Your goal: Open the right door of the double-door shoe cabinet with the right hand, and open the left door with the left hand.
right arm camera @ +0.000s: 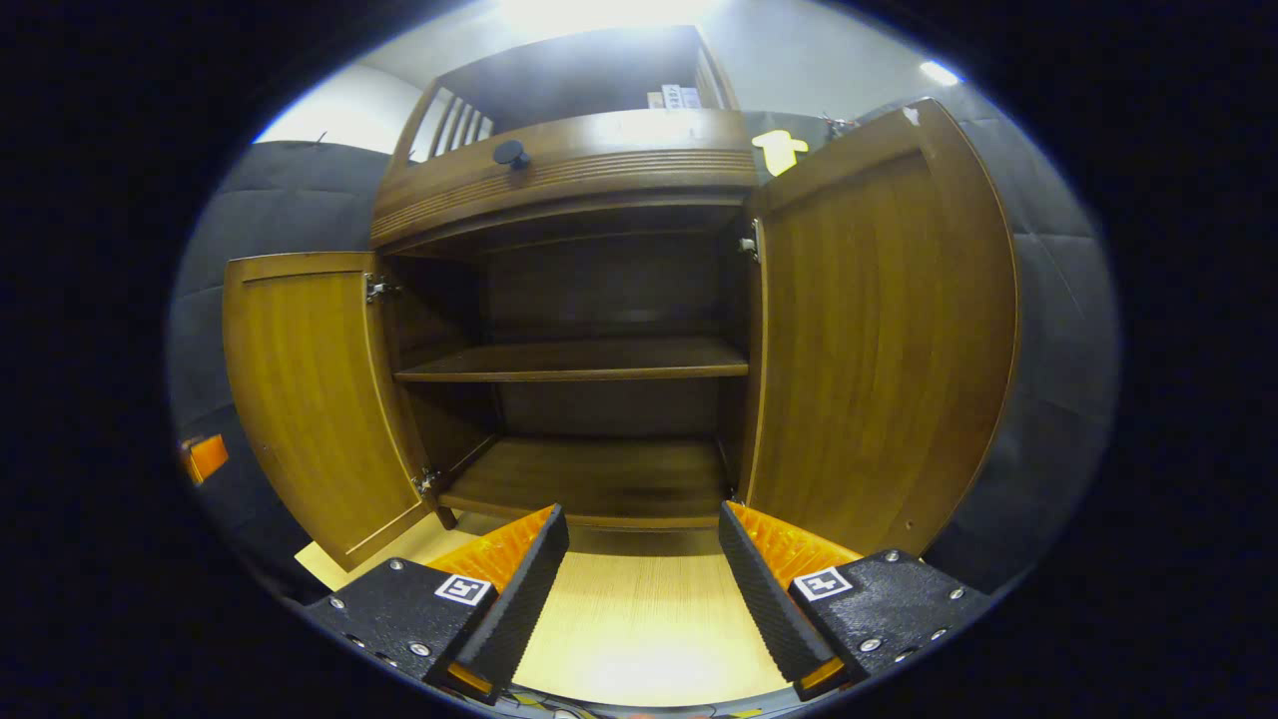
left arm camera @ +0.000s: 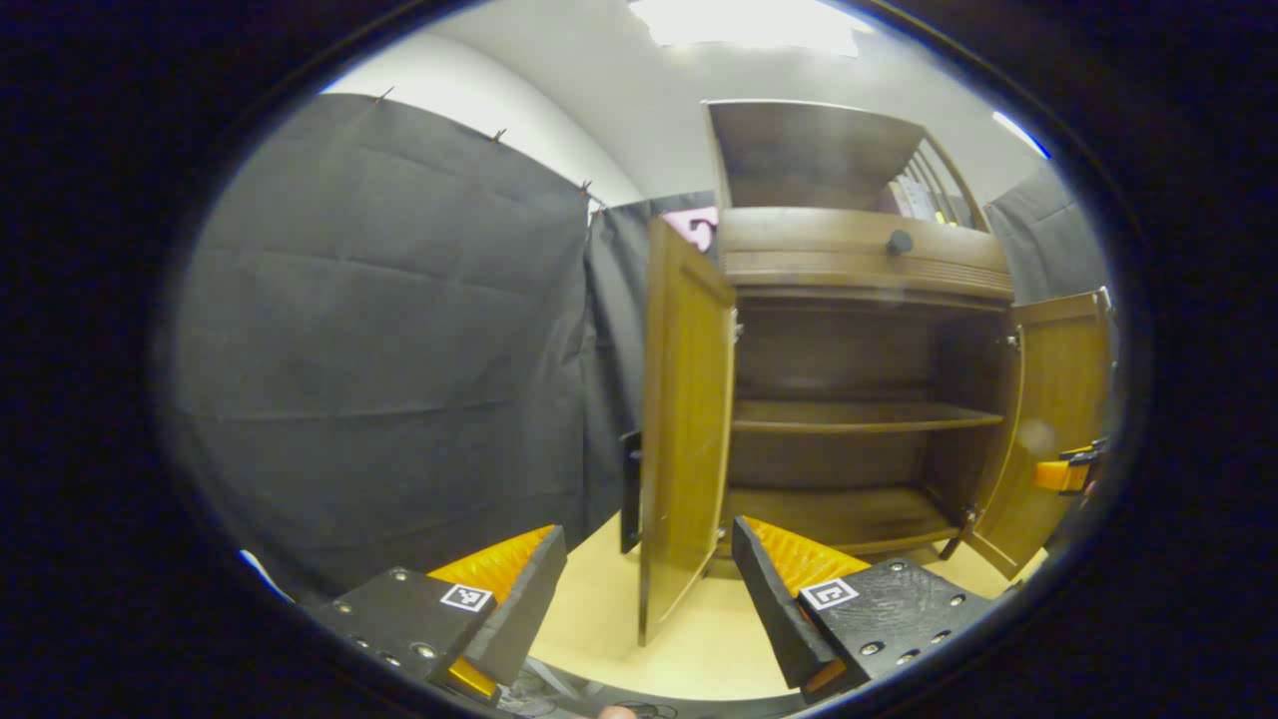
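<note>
A: Where do the doors stand?
B: In the right gripper view, the left door swings out at the left of the shoe cabinet, the right door at the right.
A: And inside?
B: A shelf sits between them, above the bottom board. A knob sits on the drawer above.

Both grippers' ridged jaws carry square markers and screws.

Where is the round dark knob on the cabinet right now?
In the right gripper view the knob sits on the drawer front, left of centre, above the open compartment and its shelf, between the left door and right door.
</note>
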Demonstrator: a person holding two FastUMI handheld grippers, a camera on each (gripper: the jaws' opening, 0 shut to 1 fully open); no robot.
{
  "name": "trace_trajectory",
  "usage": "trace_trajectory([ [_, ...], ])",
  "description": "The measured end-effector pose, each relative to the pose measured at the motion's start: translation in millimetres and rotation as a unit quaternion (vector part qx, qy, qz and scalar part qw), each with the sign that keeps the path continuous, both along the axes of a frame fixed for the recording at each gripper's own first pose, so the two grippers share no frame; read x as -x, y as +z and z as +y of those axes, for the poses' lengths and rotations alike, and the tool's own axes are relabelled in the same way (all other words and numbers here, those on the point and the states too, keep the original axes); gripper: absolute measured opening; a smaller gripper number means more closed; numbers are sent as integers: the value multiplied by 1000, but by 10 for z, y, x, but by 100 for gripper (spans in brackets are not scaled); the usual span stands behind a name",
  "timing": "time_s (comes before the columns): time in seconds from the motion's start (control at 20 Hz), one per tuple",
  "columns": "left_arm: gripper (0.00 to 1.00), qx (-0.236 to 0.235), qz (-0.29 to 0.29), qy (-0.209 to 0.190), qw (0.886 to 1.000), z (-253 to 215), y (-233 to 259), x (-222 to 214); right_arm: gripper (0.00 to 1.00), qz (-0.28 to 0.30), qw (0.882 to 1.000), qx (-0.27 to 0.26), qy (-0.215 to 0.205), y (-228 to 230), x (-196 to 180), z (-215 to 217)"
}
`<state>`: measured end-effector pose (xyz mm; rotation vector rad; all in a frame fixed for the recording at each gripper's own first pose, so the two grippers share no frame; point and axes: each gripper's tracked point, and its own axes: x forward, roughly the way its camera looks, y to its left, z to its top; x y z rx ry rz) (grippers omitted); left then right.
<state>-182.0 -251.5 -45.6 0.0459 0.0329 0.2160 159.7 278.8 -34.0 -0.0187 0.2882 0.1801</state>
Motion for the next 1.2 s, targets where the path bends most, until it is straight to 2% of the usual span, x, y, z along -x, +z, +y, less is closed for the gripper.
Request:
trace_trajectory([
  [0.2,98,30,-35,-37,998,-642,354,-148,92,-17,1000,-2,2,215,21,-221],
  [0.25,95,45,-45,-41,997,-766,431,-166,94,-23,1000,-9,11,262,44,-243],
  [0.4,97,99,-71,-51,991,-1202,570,-274,94,-29,997,-45,58,397,163,-259],
  [0.55,99,147,-100,-44,983,-1437,744,-288,92,-52,993,-79,68,621,197,-455],
  [0.6,100,148,-103,-46,983,-1493,787,-292,94,-59,993,-76,63,659,210,-544],
  [0.65,95,141,-101,-52,983,-1553,814,-299,94,-65,994,-71,54,649,244,-658],
  [0.7,95,127,-96,-57,986,-1589,833,-304,92,-68,994,-67,45,631,287,-764],
  [0.75,100,110,-89,-60,988,-1620,824,-308,92,-69,995,-64,37,578,327,-841],
  [0.8,100,97,-83,-64,990,-1644,830,-314,94,-64,996,-63,26,527,389,-927],
  [0.85,100,89,-80,-70,990,-1687,839,-301,91,-60,996,-62,18,488,427,-989],
  [0.95,100,82,-75,-78,991,-1737,812,-272,91,-61,997,-54,2,442,451,-1102],
  [1.05,98,70,-63,-84,992,-1731,731,-293,94,-67,997,-46,-10,464,456,-1161],
  [1.1,95,59,-58,-92,992,-1739,730,-290,92,-80,996,-44,-12,520,448,-1145],
  [1.15,95,44,-56,-99,993,-1734,760,-311,92,-92,995,-37,-12,569,438,-1114],
  [1.2,100,27,-55,-101,993,-1704,806,-306,94,-99,995,-23,-16,592,439,-1098],
])
